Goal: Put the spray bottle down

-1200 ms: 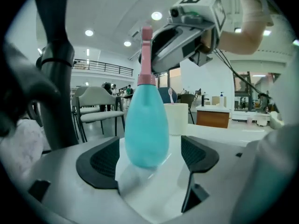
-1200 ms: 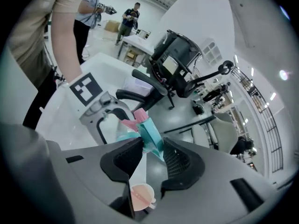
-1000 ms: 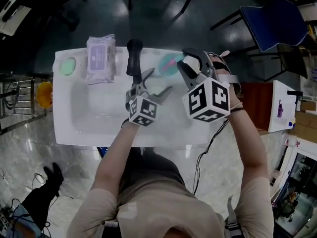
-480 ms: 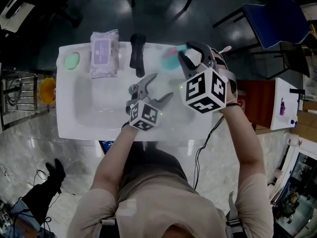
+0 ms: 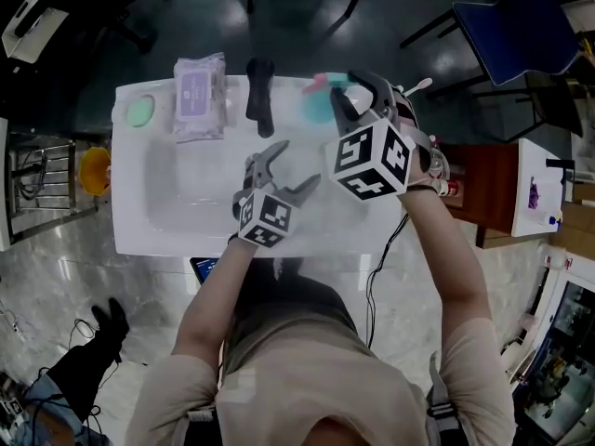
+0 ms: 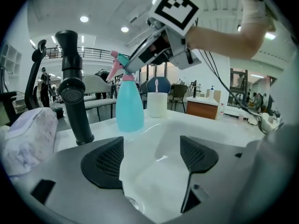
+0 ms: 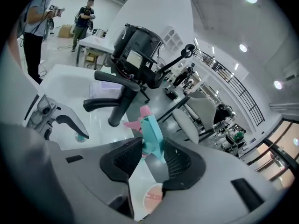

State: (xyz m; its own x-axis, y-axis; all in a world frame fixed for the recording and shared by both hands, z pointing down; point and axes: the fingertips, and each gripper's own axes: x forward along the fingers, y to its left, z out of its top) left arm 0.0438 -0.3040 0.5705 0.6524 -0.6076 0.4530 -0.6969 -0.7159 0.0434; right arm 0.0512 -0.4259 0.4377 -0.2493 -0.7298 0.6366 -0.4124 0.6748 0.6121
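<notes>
- Your right gripper [image 7: 150,160] is clamped on the teal trigger head of the spray bottle [image 7: 152,134], one jaw on either side of it, with the pink nozzle sticking out past the jaws.
- In the left gripper view, the spray bottle [image 6: 129,104] is upright, and its blue body seems to rest on the back rim of the sink [image 5: 186,203], just beside the basin. The right gripper [image 6: 128,64] grips it from above.
- Your left gripper [image 6: 152,157] has its jaws spread apart with nothing between them; only the white basin shows below.
- From the head view, the left gripper [image 5: 296,163] hangs over the middle of the basin, and the right gripper [image 5: 351,96] is at the back rim to its right, over the bottle [image 5: 318,110].
- The black faucet [image 5: 260,89] stands on the back rim, just left of the bottle.
- A pack of wipes [image 5: 198,96] lies left of the faucet, and a round green item [image 5: 140,111] sits in the back left corner.
- A white cup [image 6: 157,104] holding a toothbrush stands just behind the bottle.
</notes>
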